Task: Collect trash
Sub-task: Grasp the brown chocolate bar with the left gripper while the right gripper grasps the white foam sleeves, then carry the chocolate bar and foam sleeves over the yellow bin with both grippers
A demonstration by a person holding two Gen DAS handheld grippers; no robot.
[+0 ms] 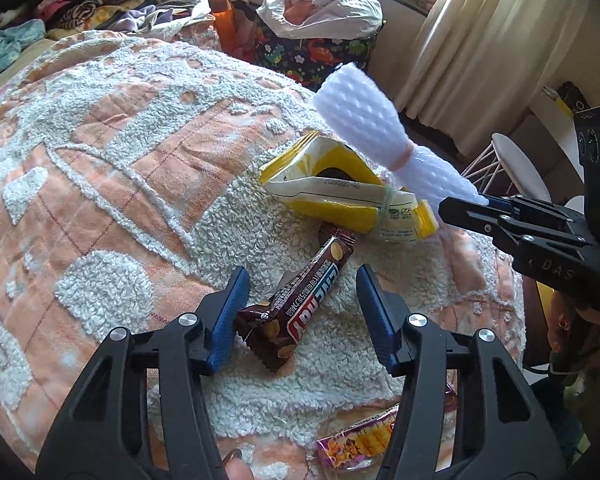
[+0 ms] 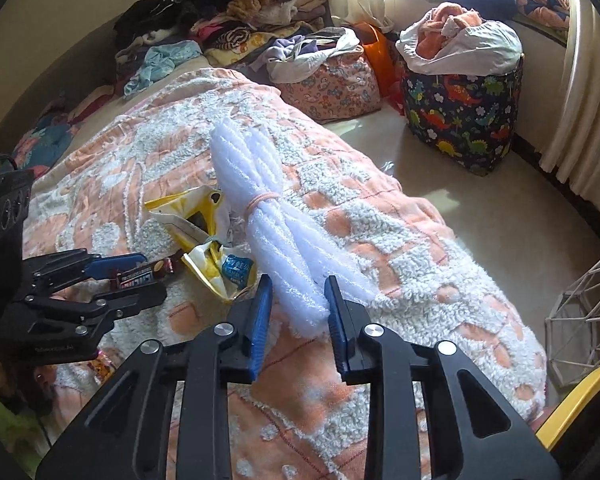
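A brown snack-bar wrapper (image 1: 300,304) lies on the peach and white blanket (image 1: 120,160), between the fingers of my left gripper (image 1: 304,308). The jaws stand apart, with a gap on the right side of the wrapper, so that gripper is open. My right gripper (image 2: 298,284) is shut on one end of a white foam roll (image 2: 260,200) tied with a rubber band, and the roll sticks up off the bed. Beside the bar lies a crumpled yellow snack bag (image 1: 348,188). A purple wrapper (image 1: 360,440) shows under my left gripper.
A dinosaur-print bag (image 2: 460,116) stuffed with clothes stands on the floor beyond the bed, by the curtain (image 2: 580,100). Piles of clothes (image 2: 240,32) line the far side. A white wire stool (image 2: 580,320) and a yellow chair edge (image 2: 572,408) sit at the right.
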